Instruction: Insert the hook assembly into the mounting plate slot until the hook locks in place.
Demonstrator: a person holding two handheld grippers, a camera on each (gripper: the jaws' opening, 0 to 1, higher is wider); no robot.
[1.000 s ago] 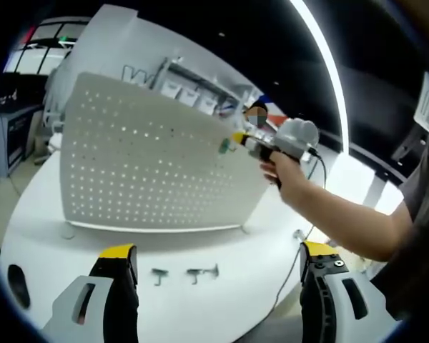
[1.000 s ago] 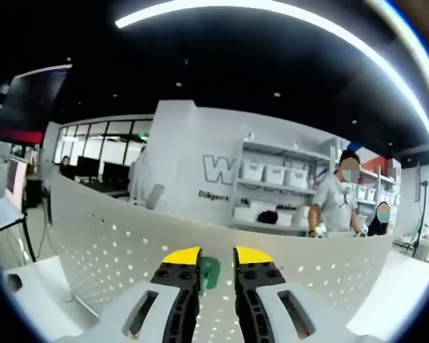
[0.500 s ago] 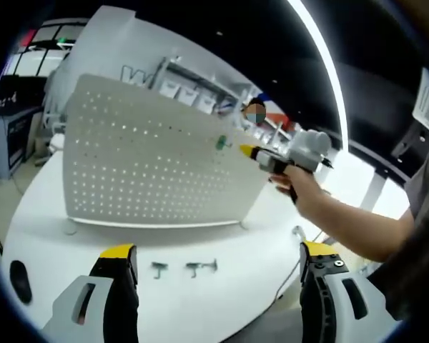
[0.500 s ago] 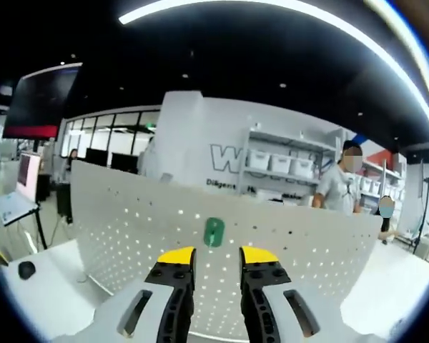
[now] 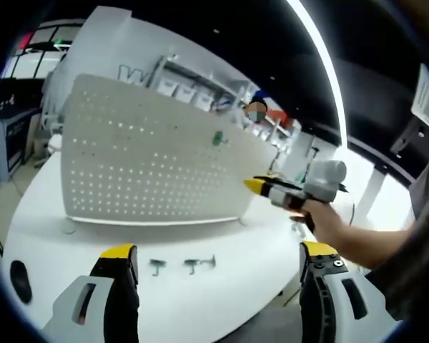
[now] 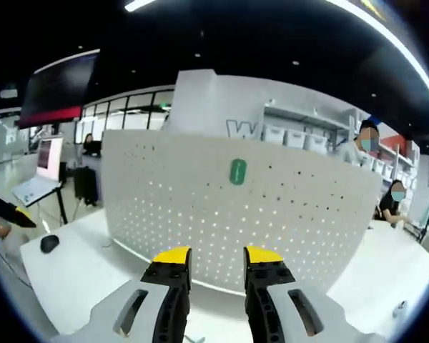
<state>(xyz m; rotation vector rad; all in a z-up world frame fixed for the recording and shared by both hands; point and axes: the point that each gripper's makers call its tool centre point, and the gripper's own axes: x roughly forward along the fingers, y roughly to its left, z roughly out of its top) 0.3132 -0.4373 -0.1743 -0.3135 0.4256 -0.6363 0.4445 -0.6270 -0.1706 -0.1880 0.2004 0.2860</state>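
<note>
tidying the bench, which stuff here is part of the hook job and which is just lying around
Job:
pegboard
green hook on the pegboard
two spare hooks on the table
right gripper

Lying about:
mouse
laptop
shelf bins

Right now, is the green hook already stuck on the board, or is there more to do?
Done, it seems: the green hook sits high on the white pegboard, with no gripper touching it. In hand: nothing; the right gripper is empty with a small gap between its jaws, and the left gripper is wide open. Possibly left: two small metal hooks lie on the white table. Whether the green one locked, I can't tell.
</note>
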